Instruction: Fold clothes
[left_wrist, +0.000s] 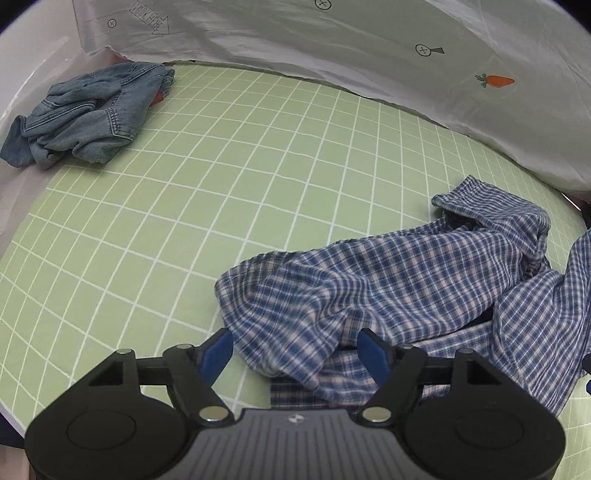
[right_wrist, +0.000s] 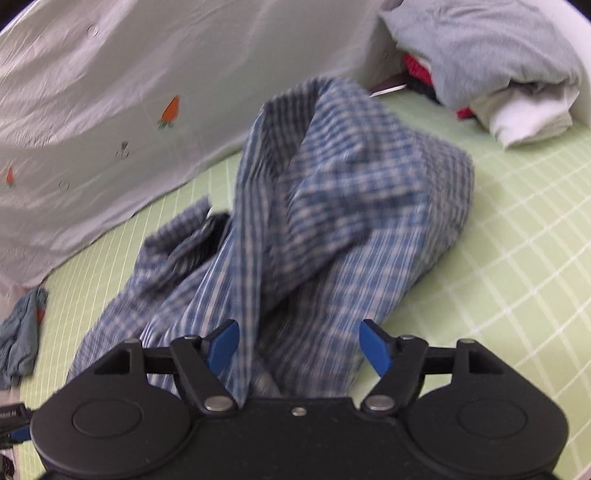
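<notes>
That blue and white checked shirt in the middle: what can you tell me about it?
The blue and white checked shirt looks like thin woven cotton. It lies crumpled and unfolded in a loose heap on the green gridded mat, with one part bunched up high in the right wrist view. Cloth sits between both grippers' open blue pads, unpinched.

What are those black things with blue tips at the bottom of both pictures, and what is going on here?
Each is a hand-held gripper with two blue-padded fingers; a person carries one in each hand. Each picture comes from a camera on one gripper, looking forward along its fingers. The left gripper and the right gripper both stand open. A crumpled blue checked shirt lies on the green gridded mat, with cloth between both pairs of fingers, but neither grips it. A denim garment lies bunched at the mat's far corner. The right view also shows a pile of grey and white clothes. A white sheet with carrot prints lies behind.
</notes>
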